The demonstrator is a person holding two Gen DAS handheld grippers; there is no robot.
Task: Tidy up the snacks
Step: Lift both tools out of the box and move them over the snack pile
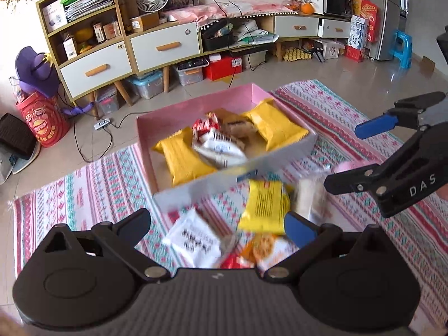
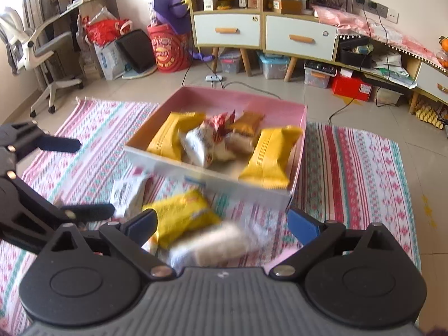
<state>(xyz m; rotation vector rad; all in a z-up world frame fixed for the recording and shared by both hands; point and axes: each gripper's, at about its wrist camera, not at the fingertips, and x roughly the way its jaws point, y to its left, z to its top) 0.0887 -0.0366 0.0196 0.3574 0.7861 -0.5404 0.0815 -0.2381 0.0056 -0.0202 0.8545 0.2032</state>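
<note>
A pink box stands on a striped mat and holds two yellow packets, plus white, red and brown snacks. In front of it, loose on the mat, lie a yellow packet, a white packet, a clear-wrapped pale bar and an orange-red packet. My left gripper is open above the loose pile and holds nothing. My right gripper is open above the pale bar and yellow packet; it also shows in the left wrist view.
The striped mat lies on a tiled floor. A sideboard with drawers, storage bins and cables stand behind the box. A red bucket and an office chair stand at the left.
</note>
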